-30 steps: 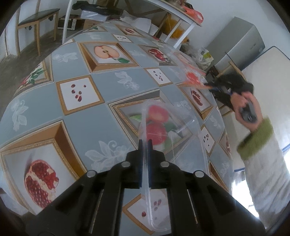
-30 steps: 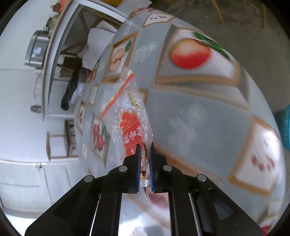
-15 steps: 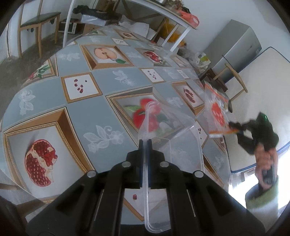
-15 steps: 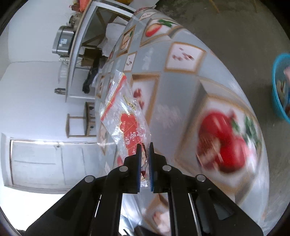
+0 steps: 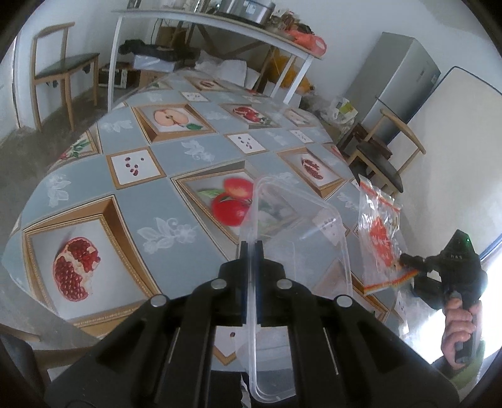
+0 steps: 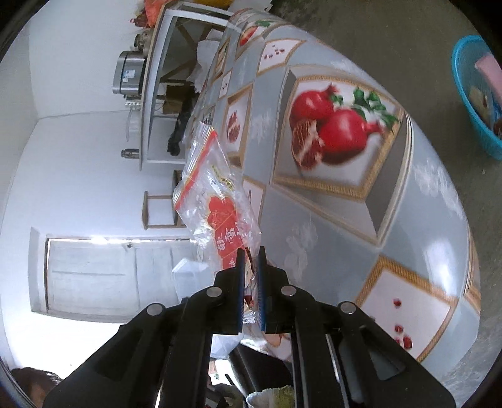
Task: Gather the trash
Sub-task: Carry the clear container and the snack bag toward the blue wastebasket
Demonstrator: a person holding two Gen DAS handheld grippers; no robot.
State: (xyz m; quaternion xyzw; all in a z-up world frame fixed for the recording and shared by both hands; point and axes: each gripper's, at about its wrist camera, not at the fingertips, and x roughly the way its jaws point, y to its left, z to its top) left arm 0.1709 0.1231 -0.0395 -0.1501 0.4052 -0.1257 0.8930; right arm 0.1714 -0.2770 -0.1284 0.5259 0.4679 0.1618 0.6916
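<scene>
My left gripper is shut on the rim of a clear plastic container, held in the air over the near edge of the table. My right gripper is shut on the bottom corner of a clear plastic bag with red print, held up off the table's side. The same bag and right gripper show at the right of the left wrist view, beyond the table edge.
The table has a grey cloth with fruit pictures. A blue basket with items stands on the floor. A white shelf table, wooden chairs and a grey fridge ring the room.
Both grippers have pulled back and lifted from the table with their loads. The right gripper with the bag has moved off the table's edge, and the blue basket has come further into view.
</scene>
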